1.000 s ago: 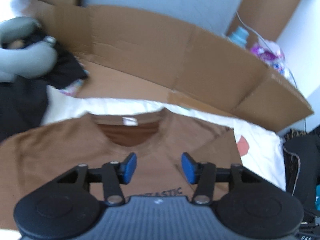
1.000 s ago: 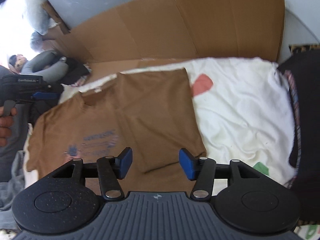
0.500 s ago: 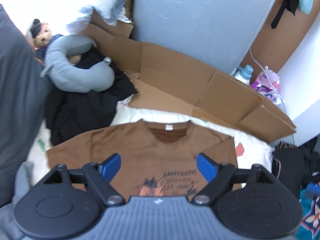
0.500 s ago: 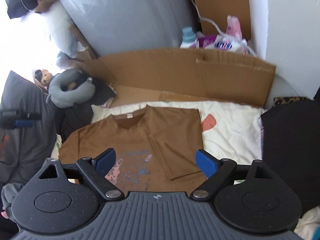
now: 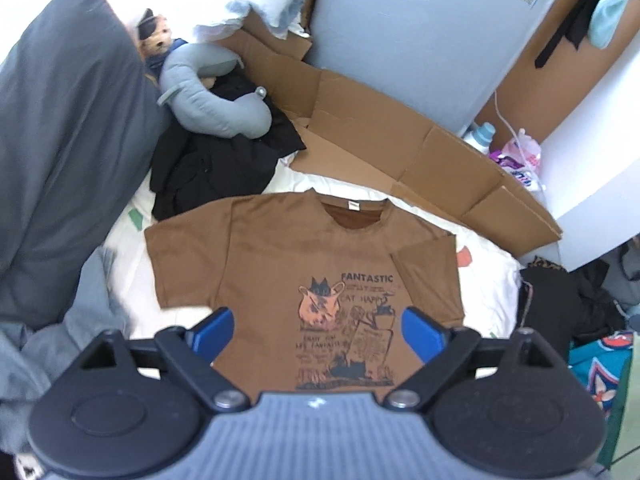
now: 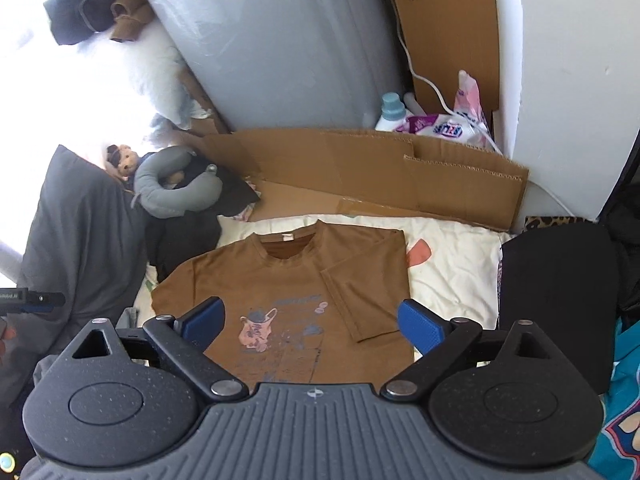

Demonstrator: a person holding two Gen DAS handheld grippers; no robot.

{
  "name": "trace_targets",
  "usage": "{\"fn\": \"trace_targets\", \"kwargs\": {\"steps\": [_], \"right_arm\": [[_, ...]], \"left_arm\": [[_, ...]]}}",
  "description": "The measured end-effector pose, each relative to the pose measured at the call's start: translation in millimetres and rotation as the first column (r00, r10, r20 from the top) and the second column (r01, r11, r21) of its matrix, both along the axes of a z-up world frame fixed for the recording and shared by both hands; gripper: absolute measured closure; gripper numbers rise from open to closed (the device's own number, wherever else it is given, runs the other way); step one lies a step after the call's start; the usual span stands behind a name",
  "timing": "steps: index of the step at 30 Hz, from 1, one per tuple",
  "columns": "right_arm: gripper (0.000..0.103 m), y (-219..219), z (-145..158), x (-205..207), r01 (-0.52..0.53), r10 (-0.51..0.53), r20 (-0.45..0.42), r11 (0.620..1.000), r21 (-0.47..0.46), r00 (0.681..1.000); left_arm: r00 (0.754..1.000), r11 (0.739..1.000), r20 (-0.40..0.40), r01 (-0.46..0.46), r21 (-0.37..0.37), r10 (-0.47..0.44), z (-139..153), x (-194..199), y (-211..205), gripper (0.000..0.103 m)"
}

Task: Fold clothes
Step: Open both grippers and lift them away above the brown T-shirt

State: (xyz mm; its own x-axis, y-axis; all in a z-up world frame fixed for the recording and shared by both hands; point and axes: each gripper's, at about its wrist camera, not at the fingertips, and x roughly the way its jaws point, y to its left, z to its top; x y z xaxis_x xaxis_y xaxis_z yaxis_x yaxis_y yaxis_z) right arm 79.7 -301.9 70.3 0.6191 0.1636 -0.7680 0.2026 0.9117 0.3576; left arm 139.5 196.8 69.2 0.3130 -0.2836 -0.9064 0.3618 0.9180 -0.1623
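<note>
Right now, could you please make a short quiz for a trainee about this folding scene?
1. True or false: both sleeves of the brown T-shirt are already folded in.
2. Which tongs are holding cloth: (a) left tongs, (b) right tongs, (c) neither?
3. Fill in: the grey neck pillow lies on a pile of ____ clothing.

Key:
1. False; only the sleeve on the right tongs' side is folded over the chest.
2. (c); both are open, above the shirt.
3. Black.
</note>
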Motion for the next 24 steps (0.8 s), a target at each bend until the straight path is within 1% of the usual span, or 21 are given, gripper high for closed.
{"fn": "trace_targets", "kwargs": {"steps": [3, 5, 7, 11, 16, 19, 24], "right_arm": [[0.006, 9.5, 13.7, -11.9, -0.038, 0.039, 0.017, 0.999, -0.004, 0.999], [0.005, 15.9, 17.2, -19.1, -0.063, 0.063, 0.026, 0.998, -0.003, 0.998], [0.005, 20.5, 18.0, -26.0, -0.07, 0.07, 0.031, 0.998, -0.008, 0.997], [0.005, 24.7, 10.3, -34.5, -0.069, 0.068, 0.027, 0.998, 0.01, 0.997], [0.005, 35.6, -1.7, -38.2, -0.082, 0.081, 0.039, 0.996, 0.021, 0.996], [0.005, 44.6, -10.8, -36.6, -0.088, 0.086, 0.046, 0.996, 0.027, 0.995], [0.005, 64.6, -34.7, -28.4, -0.111, 0.11, 0.02, 0.992, 0.052, 0.994]], "left_arm": [[1.0, 1.0, 0.007, 0.003, 0.022, -0.003, 11.2, -20.9, 15.3, 0.01], [1.0, 1.0, 0.008, 0.01, 0.022, -0.01, 17.0, -33.2, 25.1, 0.009], [1.0, 1.0, 0.009, 0.016, 0.021, -0.016, 21.7, -44.4, 34.6, 0.009], [1.0, 0.998, 0.02, 0.011, 0.054, -0.012, 20.6, -57.3, 46.6, 0.008], [0.999, 0.997, -0.006, -0.046, 0.06, 0.046, 9.2, -58.4, 61.5, 0.008], [0.998, 0.996, -0.005, -0.061, 0.065, 0.062, 4.4, -51.3, 68.9, 0.008], [0.997, 0.994, -0.001, -0.081, 0.072, 0.082, -3.5, -37.7, 80.8, 0.008]]}}
